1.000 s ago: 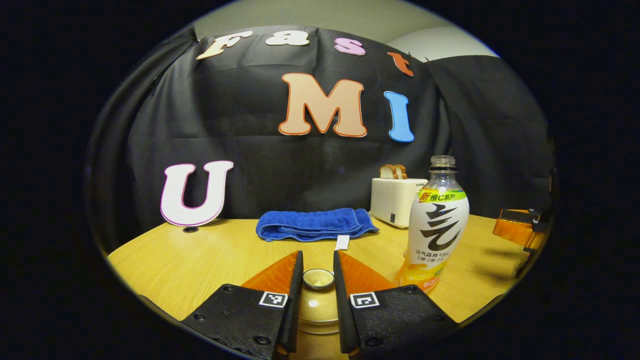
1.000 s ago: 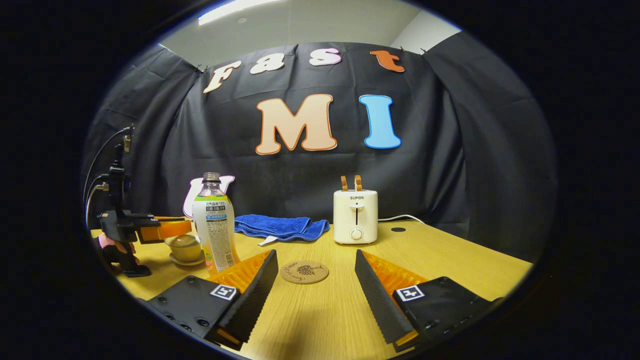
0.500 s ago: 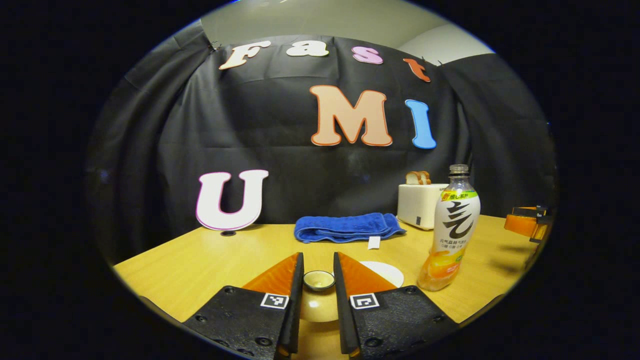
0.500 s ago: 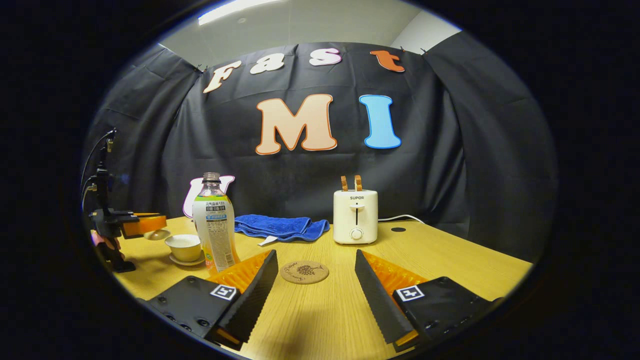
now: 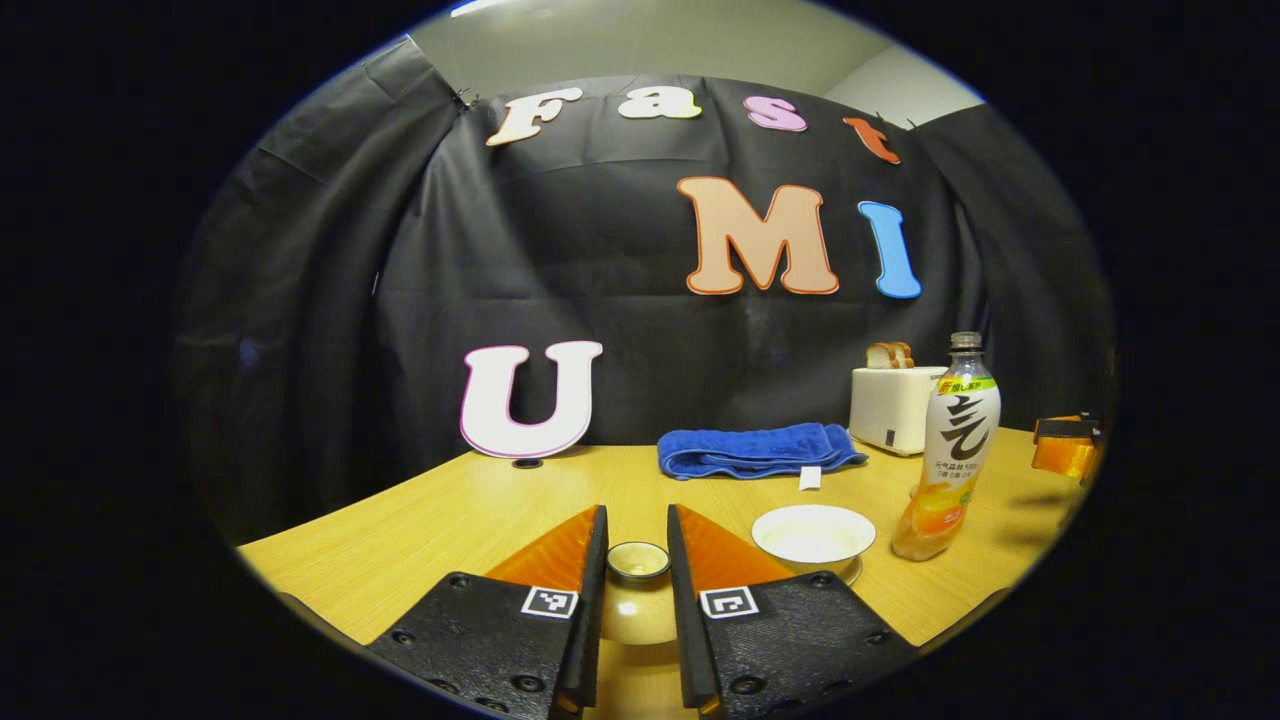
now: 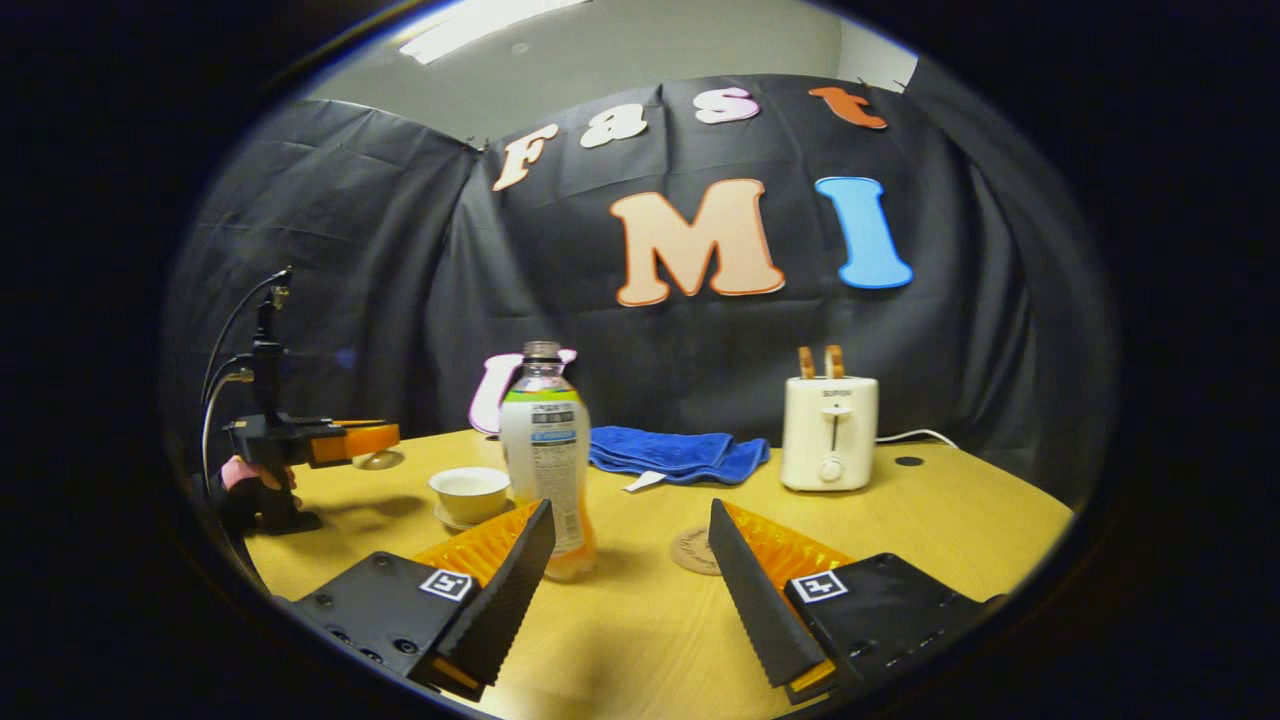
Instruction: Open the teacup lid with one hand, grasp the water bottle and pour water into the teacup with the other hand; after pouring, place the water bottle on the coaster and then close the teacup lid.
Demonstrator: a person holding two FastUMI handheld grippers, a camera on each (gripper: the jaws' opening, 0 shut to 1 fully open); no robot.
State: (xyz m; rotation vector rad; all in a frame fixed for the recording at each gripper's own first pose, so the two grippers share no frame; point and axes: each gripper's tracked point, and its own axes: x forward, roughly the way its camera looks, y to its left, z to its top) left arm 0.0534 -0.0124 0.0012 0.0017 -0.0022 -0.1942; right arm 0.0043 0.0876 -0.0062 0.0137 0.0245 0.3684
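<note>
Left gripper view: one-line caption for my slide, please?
Left tongs shut on the teacup lid, held clear of the open teacup beside the water bottle.

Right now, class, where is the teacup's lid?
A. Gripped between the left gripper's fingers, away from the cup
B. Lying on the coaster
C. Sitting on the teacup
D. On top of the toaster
A: in the left gripper view the lid sits pinched in the left gripper, while the teacup stands uncovered on the table beside the water bottle.
</note>
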